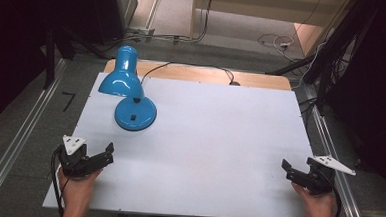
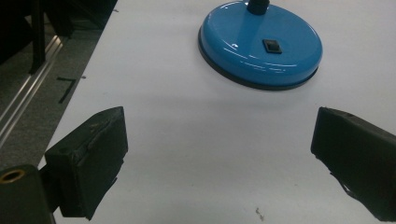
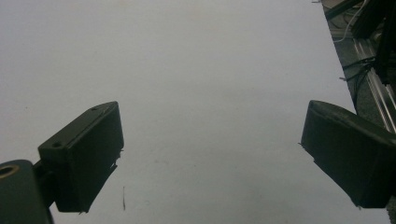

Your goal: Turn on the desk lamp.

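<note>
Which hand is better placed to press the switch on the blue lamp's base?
Probably the left. The left tongs sit near the lamp base, and the switch lies ahead of their open jaws. The right tongs are across the table.

Lamp (image 1: 130,87) in the left gripper view: top edge cuts off the shade and most of the stem, base (image 2: 260,43) and switch (image 2: 272,45) stay in frame. High view: shade hides part of the stem; lamp cord (image 1: 155,69) too thin to follow past the table's (image 1: 204,139) far edge. Person's forearms cut by the bottom edge. Right gripper view: outer jaw tip clipped at the right edge. Small dark marks on the table near both grippers, too small to identify.
</note>
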